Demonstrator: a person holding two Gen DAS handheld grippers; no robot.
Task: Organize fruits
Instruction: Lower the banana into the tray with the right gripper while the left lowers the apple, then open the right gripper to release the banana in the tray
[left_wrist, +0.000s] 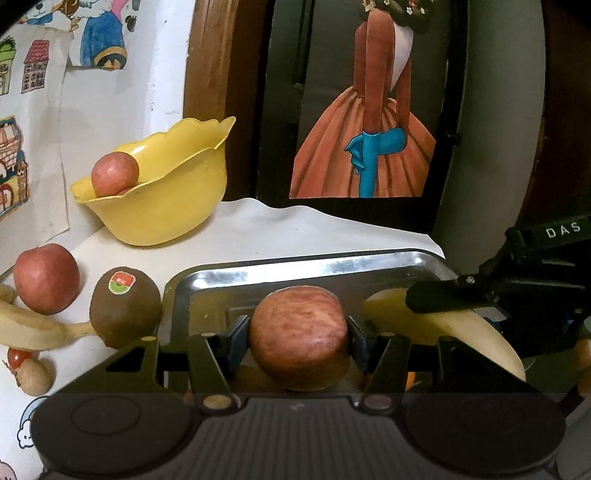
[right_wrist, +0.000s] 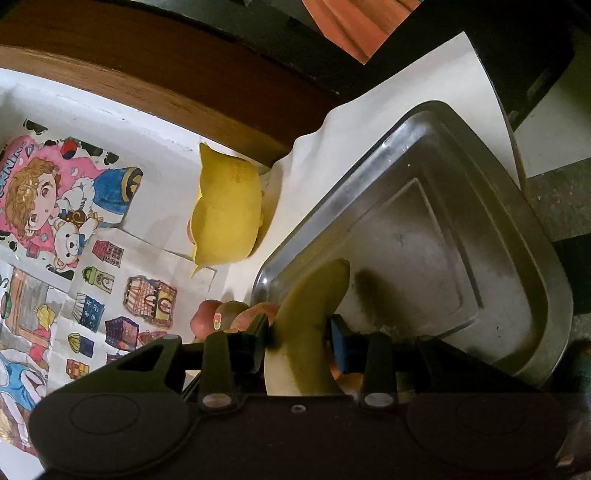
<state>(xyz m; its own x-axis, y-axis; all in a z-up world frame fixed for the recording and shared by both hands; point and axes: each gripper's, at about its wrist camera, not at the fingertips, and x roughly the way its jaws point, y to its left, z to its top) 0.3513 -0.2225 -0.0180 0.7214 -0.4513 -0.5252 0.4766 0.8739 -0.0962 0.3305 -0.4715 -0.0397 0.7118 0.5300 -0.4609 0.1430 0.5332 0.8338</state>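
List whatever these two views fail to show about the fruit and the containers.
- Yellow bowl contents: left wrist view, its wall hides all but one apple; the right wrist view shows only its outside.
- Small fruits at the left edge: left wrist view, cut off and too small to name.
- Tray near side: both views, hidden by each hand-held gripper body.
- Banana lower end: right wrist view, hidden behind the right hand-held gripper.

White wall (left_wrist: 166, 55) with children's drawings (left_wrist: 33, 70), framed painting (left_wrist: 365, 110), wooden frame (left_wrist: 210, 55)
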